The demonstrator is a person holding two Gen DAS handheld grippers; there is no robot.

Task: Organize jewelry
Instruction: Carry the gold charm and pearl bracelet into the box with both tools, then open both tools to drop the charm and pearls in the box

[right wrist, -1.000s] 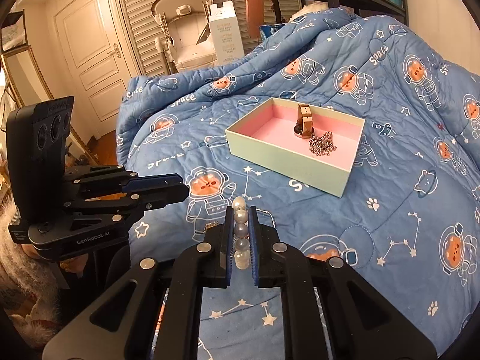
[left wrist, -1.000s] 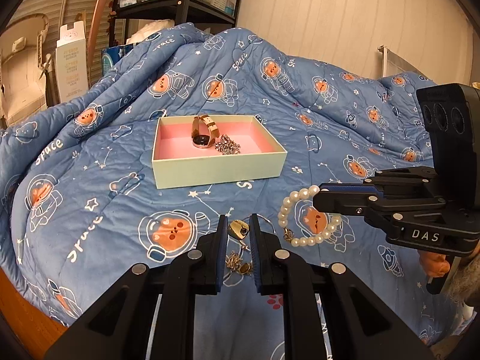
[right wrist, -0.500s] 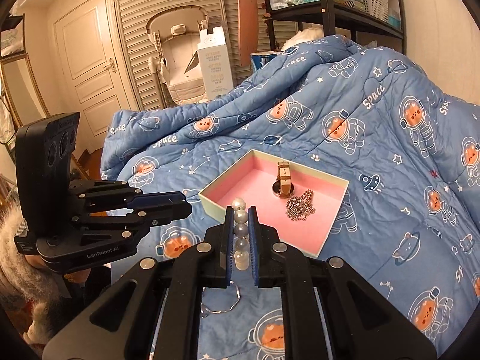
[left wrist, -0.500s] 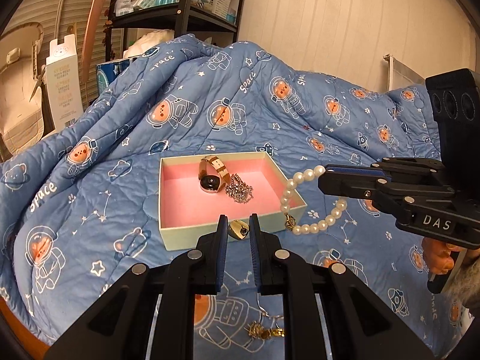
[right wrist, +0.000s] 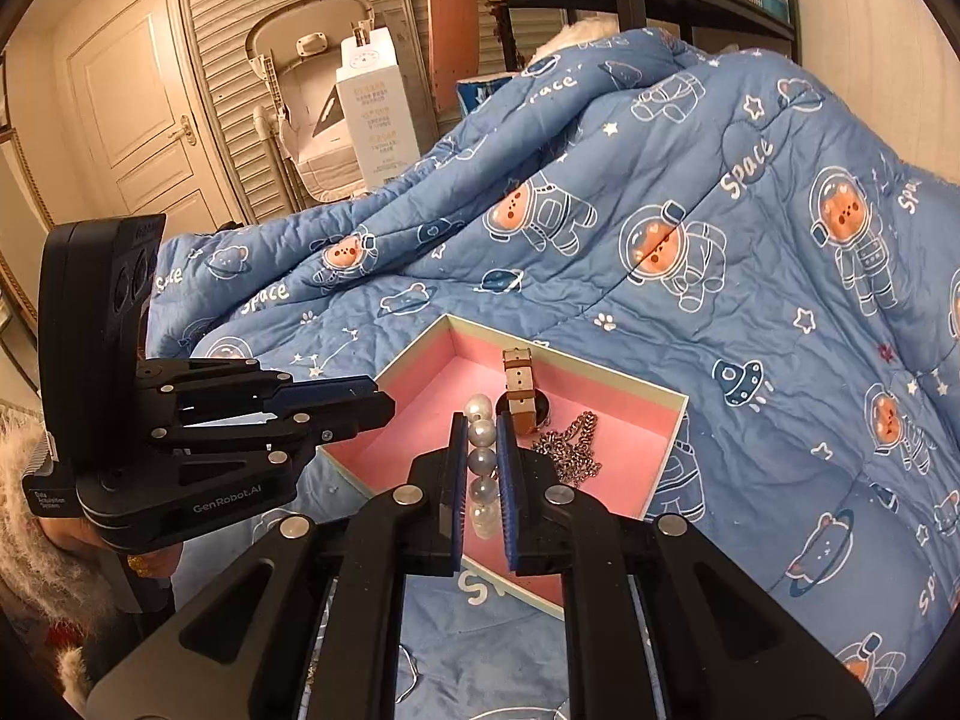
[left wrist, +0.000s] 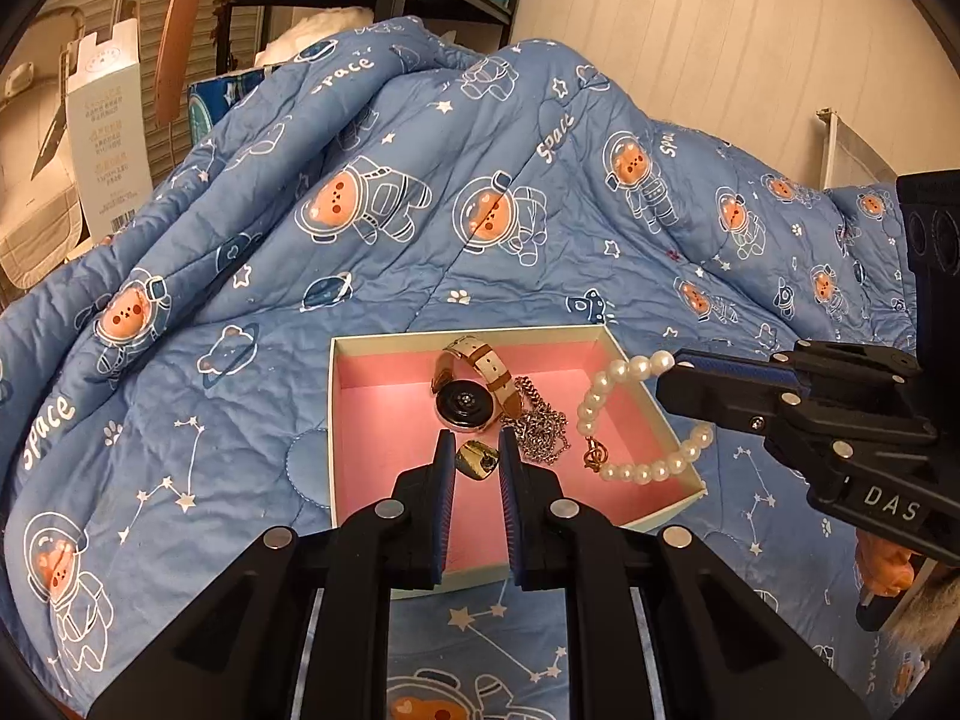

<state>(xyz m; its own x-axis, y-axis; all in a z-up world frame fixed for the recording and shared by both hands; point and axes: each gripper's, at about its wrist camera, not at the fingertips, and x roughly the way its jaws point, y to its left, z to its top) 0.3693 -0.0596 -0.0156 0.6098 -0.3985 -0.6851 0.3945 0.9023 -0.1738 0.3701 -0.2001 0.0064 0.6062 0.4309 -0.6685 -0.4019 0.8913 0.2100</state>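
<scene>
Now that both grippers have come over the box [left wrist: 654, 426] from the quilt, the right gripper [right wrist: 482, 468] clamped on the pearls [left wrist: 606, 396] and the left gripper [left wrist: 474, 468] seemingly pinching a gold charm [left wrist: 477, 461], release comes next.

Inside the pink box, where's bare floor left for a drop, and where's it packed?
Free: the left half of the box, between its left wall and the watch. Crowded: centre to right, where the watch, the chain and the hanging pearl bracelet bunch together. The left gripper holds a gold piece over the near middle.
</scene>
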